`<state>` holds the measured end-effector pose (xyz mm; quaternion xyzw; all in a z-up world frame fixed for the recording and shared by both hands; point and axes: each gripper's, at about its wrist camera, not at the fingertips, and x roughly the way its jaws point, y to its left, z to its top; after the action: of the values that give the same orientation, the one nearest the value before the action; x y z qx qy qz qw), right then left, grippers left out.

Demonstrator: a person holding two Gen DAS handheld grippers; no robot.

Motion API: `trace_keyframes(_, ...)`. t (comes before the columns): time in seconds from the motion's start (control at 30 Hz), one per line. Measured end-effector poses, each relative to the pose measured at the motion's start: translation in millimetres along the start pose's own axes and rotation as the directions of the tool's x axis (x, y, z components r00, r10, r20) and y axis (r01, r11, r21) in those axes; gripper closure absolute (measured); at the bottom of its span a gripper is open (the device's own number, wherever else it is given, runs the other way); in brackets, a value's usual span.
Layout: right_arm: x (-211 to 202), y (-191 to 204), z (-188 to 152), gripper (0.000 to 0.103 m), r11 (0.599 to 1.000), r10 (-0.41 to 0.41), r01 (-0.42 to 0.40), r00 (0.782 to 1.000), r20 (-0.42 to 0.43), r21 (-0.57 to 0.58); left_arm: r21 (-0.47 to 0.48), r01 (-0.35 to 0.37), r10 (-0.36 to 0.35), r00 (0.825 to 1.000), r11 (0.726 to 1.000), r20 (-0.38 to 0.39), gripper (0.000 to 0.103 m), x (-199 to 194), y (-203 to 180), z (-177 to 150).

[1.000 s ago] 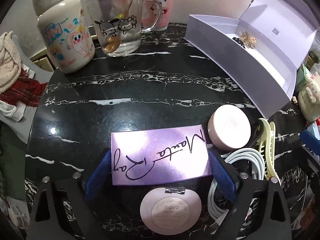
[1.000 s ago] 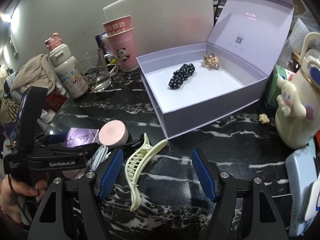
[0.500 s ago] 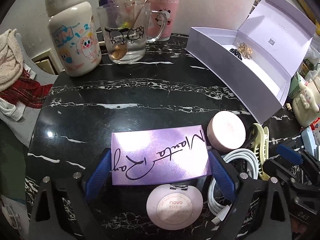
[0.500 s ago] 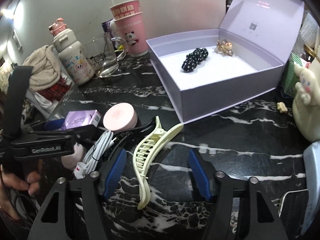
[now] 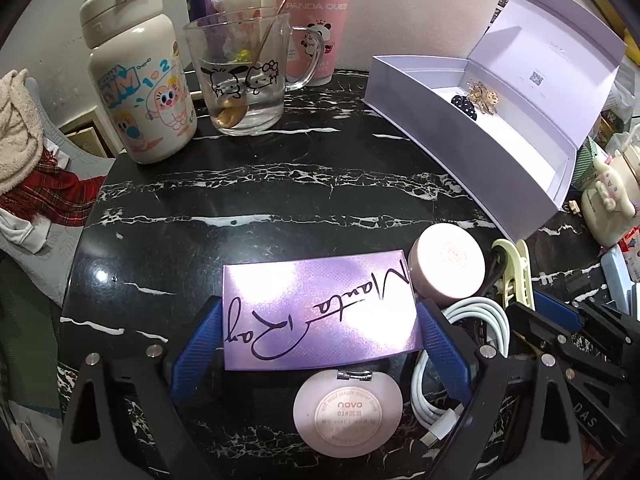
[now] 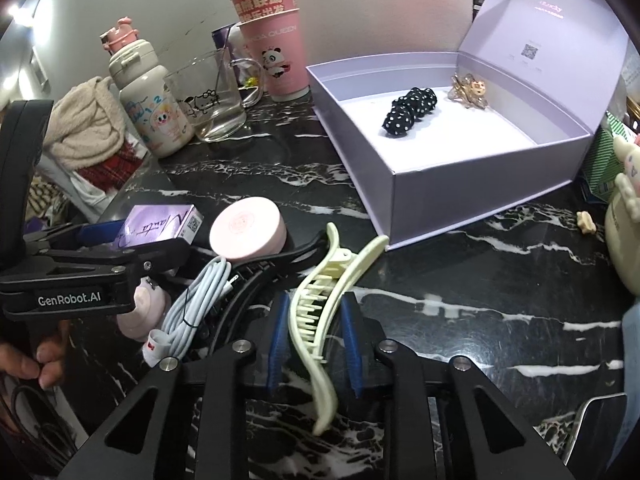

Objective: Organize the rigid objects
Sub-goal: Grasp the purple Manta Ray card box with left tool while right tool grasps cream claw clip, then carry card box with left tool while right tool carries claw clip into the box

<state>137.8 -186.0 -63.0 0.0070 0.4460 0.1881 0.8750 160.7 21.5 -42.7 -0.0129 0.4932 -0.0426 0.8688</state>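
Black marble with white veins is filling both wrist views, crowded with small things.

I am holding the right gripper (image 6: 316, 332) low over the cream hair claw clip (image 6: 320, 320); its blue jaws have just been closing and are now sitting narrowly on either side of the clip's toothed middle, close against it, though I cannot tell whether the pads are actually pressing. The clip is lying flat on the marble, its far tips pointing toward the open lilac box (image 6: 440, 184).

I am keeping the left gripper (image 5: 316, 328) spread wide around the purple carton (image 5: 320, 312), its blue pads at the carton's two short ends; contact there is too close to call. Just nearer the camera a pink compact (image 5: 348, 412) is lying, a round pink jar (image 5: 448, 270) is touching the carton's far right corner, and a coiled white cable (image 5: 460, 360) is resting beside them.

Farther out, the lilac box is standing with its lid up, holding a black dotted scrunchie (image 6: 410, 110) and a gold clip (image 6: 470, 88). At the back edge a cartoon bottle (image 5: 140, 80), a glass mug (image 5: 244, 76) and pink paper cups (image 5: 316, 24) are lined up.
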Motion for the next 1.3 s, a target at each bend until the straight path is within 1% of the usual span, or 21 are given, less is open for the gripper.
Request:
trace_keyframes(0.13, -5, -1, -1, 0.082, 1.0, -0.021, 0.021, 1.0, 0.011, -0.002, -0.004, 0.01, -0.01, 1.0, 1.0, 0.011, 0.008, -4, -1, -2)
trace_keyframes(0.43, -20, -2, -7, 0.082, 0.999, -0.035, 0.036, 0.998, 0.044, -0.005, 0.004, 0.022, -0.022, 0.999, 1.0, 0.037, 0.008, -16, -8, -9)
trace_keyframes(0.57, -26, -4, -11, 0.082, 0.999, -0.036, 0.036, 0.998, 0.049, 0.004, 0.007, 0.026, -0.027, 0.998, 1.0, 0.062, 0.008, -28, -10, -11)
trace_keyframes(0.67, -36, -6, -13, 0.082, 0.999, -0.032, 0.031, 0.997, 0.069, 0.015, 0.011, 0.033, -0.034, 0.996, 0.999, 0.083, 0.008, -36, -12, -11)
trace_keyframes(0.8, -53, -6, -16, 0.082, 0.999, -0.053, 0.051, 0.992, 0.112, 0.016, 0.021, 0.048, -0.05, 0.993, 0.999, 0.109, 0.008, -48, -18, -14)
trace_keyframes(0.87, -59, -7, -19, 0.082, 0.998, -0.055, 0.053, 0.99, 0.128, 0.015, 0.029, 0.05, -0.052, 0.993, 0.998, 0.102, 0.008, -51, -22, -17)
trace_keyframes(0.97, -60, -11, -21, 0.082, 0.999, -0.034, 0.03, 0.992, 0.124, 0.037, 0.027, 0.064, -0.066, 0.993, 0.998, 0.098, 0.008, -53, -26, -19)
trace_keyframes(1.13, -62, -19, -18, 0.082, 0.998, -0.025, 0.019, 0.991, 0.131, 0.052, 0.039, 0.072, -0.075, 0.992, 0.997, 0.106, 0.008, -56, -33, -12)
trace_keyframes(1.3, -69, -26, -12, 0.082, 0.998, -0.012, 0.002, 0.988, 0.157, 0.061, 0.079, 0.085, -0.095, 0.985, 0.993, 0.143, 0.008, -63, -45, 2)
